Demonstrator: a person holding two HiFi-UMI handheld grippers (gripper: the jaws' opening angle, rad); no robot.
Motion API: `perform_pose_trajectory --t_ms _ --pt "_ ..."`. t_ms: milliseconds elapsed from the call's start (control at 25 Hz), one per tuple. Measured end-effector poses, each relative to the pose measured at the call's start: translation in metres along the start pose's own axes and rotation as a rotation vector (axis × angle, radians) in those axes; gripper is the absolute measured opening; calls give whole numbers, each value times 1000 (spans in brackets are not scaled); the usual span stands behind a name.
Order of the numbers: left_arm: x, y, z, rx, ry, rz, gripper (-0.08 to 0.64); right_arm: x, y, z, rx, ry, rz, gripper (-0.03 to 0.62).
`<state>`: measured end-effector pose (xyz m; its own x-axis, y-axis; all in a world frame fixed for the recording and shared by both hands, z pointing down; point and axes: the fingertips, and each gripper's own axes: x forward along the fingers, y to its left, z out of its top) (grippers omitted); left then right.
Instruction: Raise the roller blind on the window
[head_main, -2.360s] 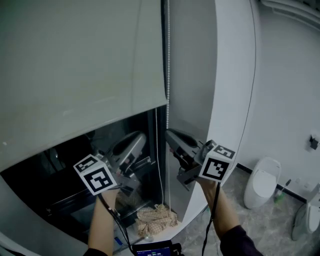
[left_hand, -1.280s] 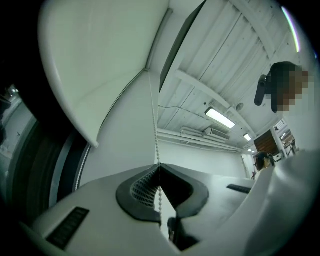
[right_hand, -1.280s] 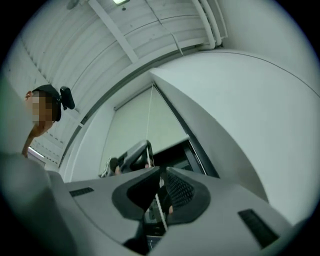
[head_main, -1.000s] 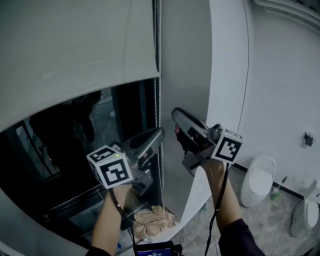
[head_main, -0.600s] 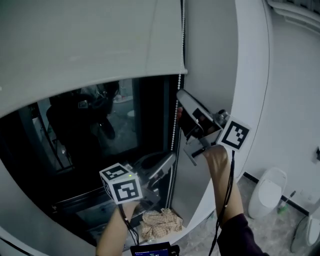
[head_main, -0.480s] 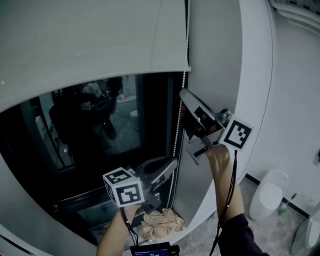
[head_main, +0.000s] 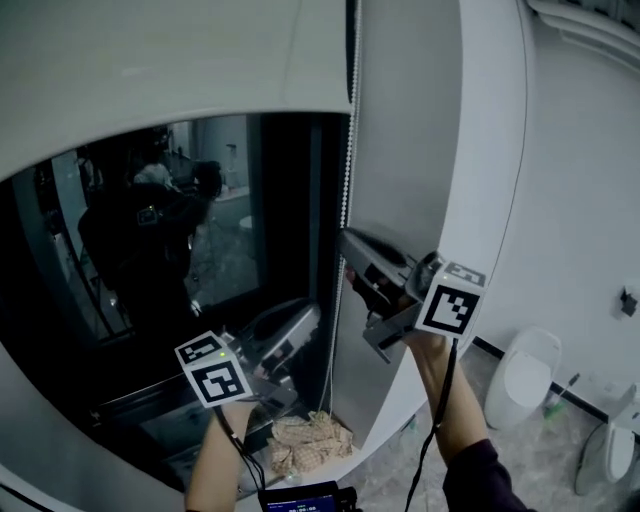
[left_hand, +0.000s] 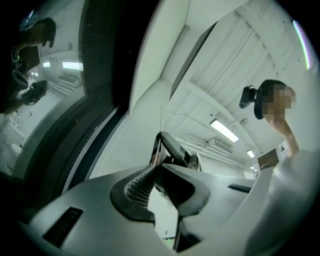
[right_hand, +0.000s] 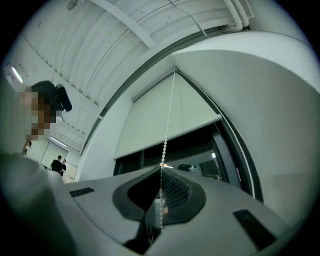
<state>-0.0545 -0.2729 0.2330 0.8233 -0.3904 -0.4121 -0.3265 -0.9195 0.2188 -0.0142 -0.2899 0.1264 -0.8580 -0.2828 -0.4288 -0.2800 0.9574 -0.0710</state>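
Beside dark window (head_main: 250, 200), white wall (head_main: 580, 200), toilet (head_main: 525, 375)

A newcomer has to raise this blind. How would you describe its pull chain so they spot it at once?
Start at the window, whose pale roller blind is partly up over dark glass. Along the blind's right edge runs the bead chain: a thin vertical string of small white beads, unlike the flat fabric and glass beside it.

The window glass (head_main: 230, 240) and white wall (head_main: 400, 140) crowd the bead chain (head_main: 347, 170); open floor (head_main: 540, 460) lies rightward.
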Motion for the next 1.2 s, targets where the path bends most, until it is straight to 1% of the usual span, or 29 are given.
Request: perform_pose_trajectory --t_ms 80,160,240,400,560,680,760,880,1000,1040,1080,1120,1200 --pt "21 3 33 10 -17 -27 15 -1 -7 -6 -7 41 -27 18" --pt "44 5 61 27 -15 -57 15 -3 -13 -9 -1 62 -55 18" --pt "70 3 78 40 -19 -94 15 -18 -19 -10 11 66 -86 18" --pt "114 -22 75 46 -32 -178 17 -73 -14 -21 7 76 -141 18" --pt "118 -42 78 42 -50 -266 17 -89 8 -60 -2 110 -175 18" --pt "117 -44 82 31 -74 -304 17 -95 17 -91 -9 136 -185 18" --pt "118 -44 82 35 -72 -316 17 -101 18 -102 -4 140 -195 18" --pt "118 -43 77 33 -47 -317 15 -106 19 -108 6 151 -205 18" --pt "117 -32 71 -27 -58 -299 14 -112 9 -116 8 226 -220 19" --pt "117 -28 70 -44 -67 -289 14 -116 2 -119 19 250 -229 20" --pt "117 -26 70 -52 -71 -279 14 -119 -7 -117 41 254 -238 21" --pt "117 -24 70 -48 -67 -268 14 -122 -15 -111 75 233 -246 21" --pt "118 -21 67 -31 -45 -247 14 -122 -29 -87 141 155 -248 21"
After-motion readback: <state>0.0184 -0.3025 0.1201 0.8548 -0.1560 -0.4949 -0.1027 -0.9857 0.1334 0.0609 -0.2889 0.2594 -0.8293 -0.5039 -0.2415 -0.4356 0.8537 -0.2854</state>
